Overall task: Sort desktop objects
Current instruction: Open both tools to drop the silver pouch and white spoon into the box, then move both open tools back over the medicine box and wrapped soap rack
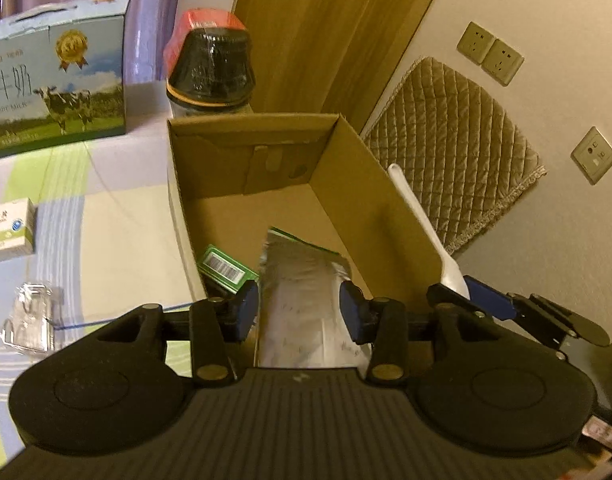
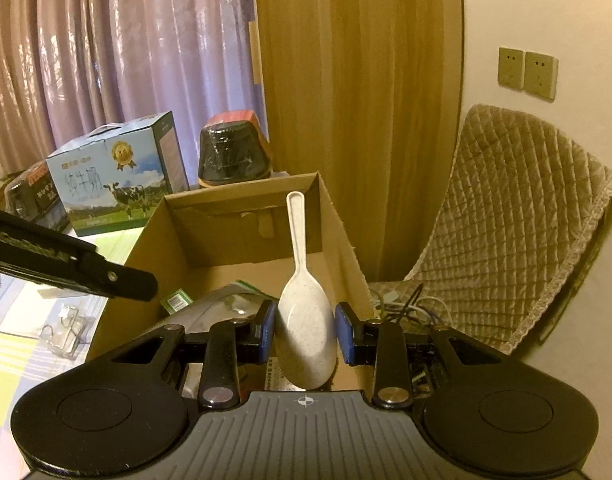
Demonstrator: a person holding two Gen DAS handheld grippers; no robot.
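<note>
Left claw grips foil pouch by edges, over near end of box. Right claw clamps spoon at bowl, handle pointing up over box's right wall.
Advice: lower pouch inside box before release, flat beside green packet.
Keep claws apart; bring spoon in after, handle clear of wall.
Carton, clear item wait on bench left of box.

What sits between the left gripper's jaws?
A silver foil pouch, reaching into the cardboard box; the jaws flank it. Seen in the left wrist view.
</note>
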